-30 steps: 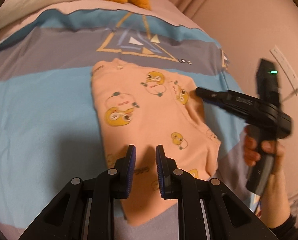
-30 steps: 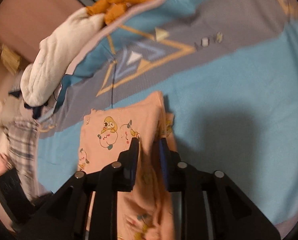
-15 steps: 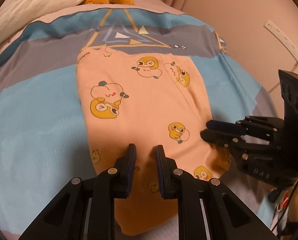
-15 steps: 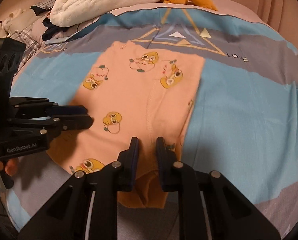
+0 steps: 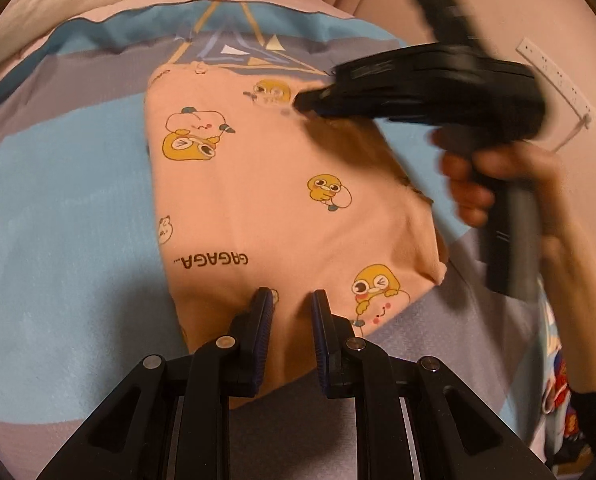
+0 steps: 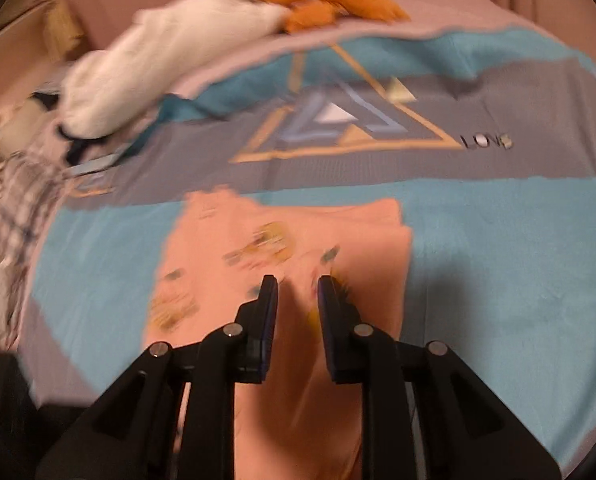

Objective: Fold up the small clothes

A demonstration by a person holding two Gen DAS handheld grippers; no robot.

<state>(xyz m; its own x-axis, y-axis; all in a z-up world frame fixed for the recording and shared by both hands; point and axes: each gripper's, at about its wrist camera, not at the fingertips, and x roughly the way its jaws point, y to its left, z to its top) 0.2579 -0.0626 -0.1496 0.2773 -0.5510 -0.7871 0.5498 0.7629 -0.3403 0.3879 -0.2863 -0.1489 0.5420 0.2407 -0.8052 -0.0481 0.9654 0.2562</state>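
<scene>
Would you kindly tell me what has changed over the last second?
The right gripper, its fingers closing slightly, swung from the pink garment's near right edge to its far end. The garment now lies nearer the left gripper, whose narrow gap is unchanged. Bedspread as before.

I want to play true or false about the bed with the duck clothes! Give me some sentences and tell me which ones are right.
1. The peach garment has yellow cartoon ducks printed on it. True.
2. The garment lies on a bare wooden floor. False: it lies on a blue and grey bedspread.
3. An orange plush toy sits at the far end of the bed, next to a white fluffy thing. True.
4. The word printed on the garment is "HELLO". False: it reads "GAGAGA".
5. A hand holds the right gripper by its handle. True.
6. The left gripper hangs over the pillow. False: it is over the near edge of the garment.
</scene>
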